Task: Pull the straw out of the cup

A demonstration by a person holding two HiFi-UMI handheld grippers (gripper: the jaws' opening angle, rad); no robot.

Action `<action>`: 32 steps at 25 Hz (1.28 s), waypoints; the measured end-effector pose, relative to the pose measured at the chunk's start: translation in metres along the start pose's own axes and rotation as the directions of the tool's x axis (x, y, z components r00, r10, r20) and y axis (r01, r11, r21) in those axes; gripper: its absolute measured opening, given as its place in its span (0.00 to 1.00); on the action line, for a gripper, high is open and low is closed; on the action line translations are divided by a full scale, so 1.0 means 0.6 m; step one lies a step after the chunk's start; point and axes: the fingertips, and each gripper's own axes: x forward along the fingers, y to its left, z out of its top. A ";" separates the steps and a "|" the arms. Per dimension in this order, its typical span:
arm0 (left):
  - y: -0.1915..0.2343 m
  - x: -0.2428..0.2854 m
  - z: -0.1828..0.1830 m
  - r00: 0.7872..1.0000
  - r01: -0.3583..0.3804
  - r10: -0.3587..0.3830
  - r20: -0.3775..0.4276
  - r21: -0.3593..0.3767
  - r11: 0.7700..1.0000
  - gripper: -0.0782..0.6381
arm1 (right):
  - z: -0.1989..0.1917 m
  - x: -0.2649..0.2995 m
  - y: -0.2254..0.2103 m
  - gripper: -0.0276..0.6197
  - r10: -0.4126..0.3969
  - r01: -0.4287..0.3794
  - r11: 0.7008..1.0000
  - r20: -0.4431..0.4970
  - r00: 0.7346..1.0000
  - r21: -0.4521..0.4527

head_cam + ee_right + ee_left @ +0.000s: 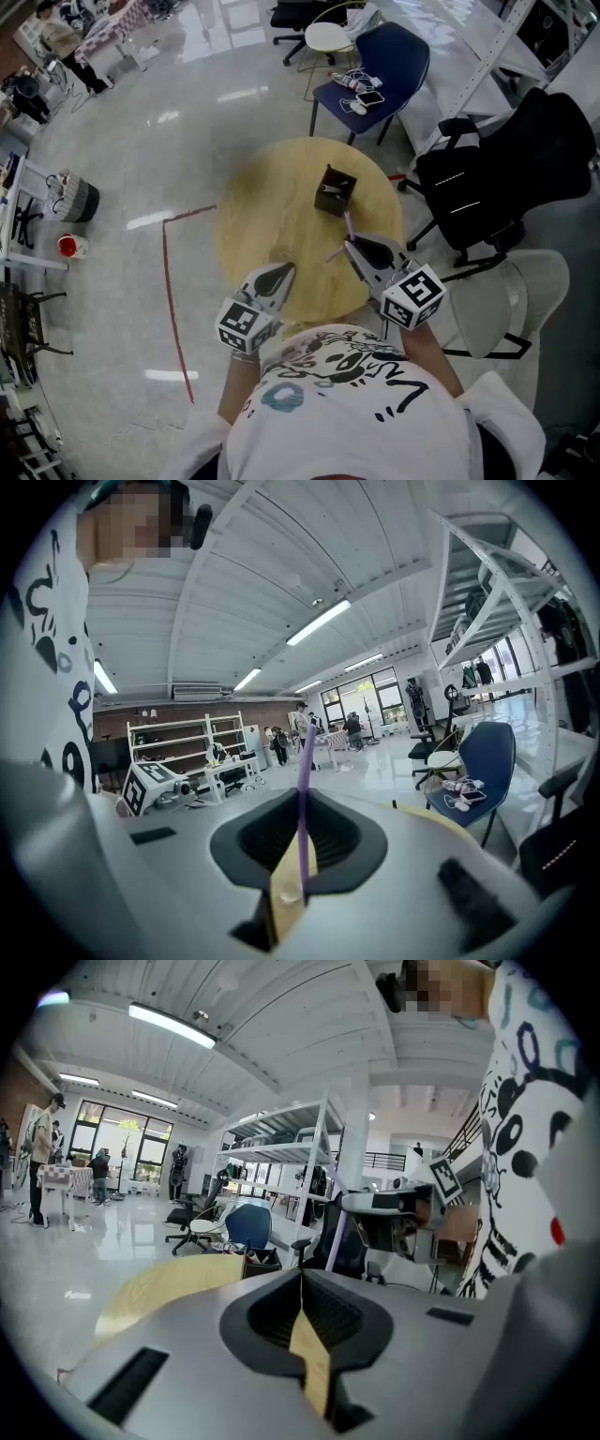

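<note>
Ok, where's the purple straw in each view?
Head view: straw centre-right, at the right gripper's tip.
Left gripper view: probably the thin pale line right of centre.
Right gripper view: dead centre, upright between the fingers.
Shared landmark: blue chair.

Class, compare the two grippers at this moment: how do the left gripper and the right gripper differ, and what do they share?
The right gripper has its jaws shut on a purple straw; the left gripper has its jaws shut on nothing. The right gripper reaches further over the round table than the left gripper. Both carry a marker cube.
</note>
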 end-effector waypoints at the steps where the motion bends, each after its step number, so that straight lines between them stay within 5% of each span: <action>1: -0.001 0.001 0.002 1.000 0.002 -0.002 0.000 0.002 1.000 0.13 | -0.004 -0.001 -0.001 0.11 -0.002 0.002 1.000 -0.002 1.000 0.001; 32: -0.010 -0.009 -0.013 1.000 0.018 -0.018 -0.004 -0.016 1.000 0.13 | -0.083 -0.018 0.006 0.11 -0.039 0.036 0.999 -0.121 0.992 -0.026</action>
